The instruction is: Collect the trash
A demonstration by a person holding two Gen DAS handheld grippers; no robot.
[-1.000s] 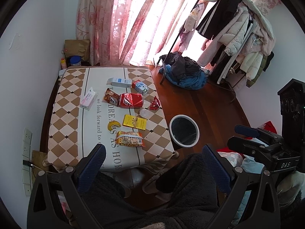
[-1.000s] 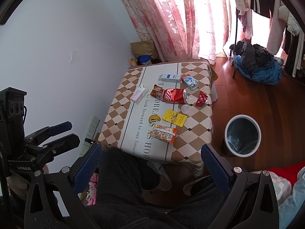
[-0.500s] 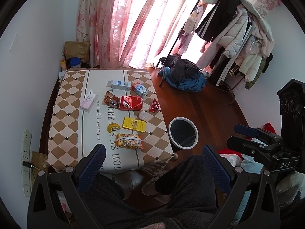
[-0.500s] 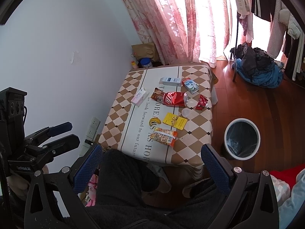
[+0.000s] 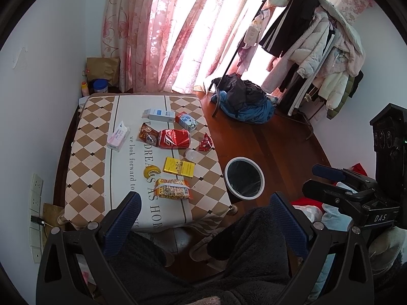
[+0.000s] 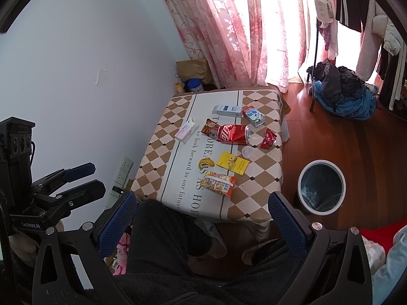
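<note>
Wrappers [image 5: 173, 189] litter the table [image 5: 86, 157] beside the bin [image 5: 244, 179]; both hand-held grippers [image 5: 203, 218] [image 6: 198, 216] spread apart, empty.

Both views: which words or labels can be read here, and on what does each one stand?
"DAS": right gripper body.
"we look forward to": tablecloth.
"DREA" and "S AS HO": tablecloth, partly covered.
"GenRobot.AI": left gripper body, barely legible.
Can, boxes, wrappers: too small or blurred.

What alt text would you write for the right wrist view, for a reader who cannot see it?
The open right gripper is held above a checkered table strewn with trash: a red can, a yellow packet, a snack bag and small cartons. A lined bin stands on the wooden floor beside the table.
</note>
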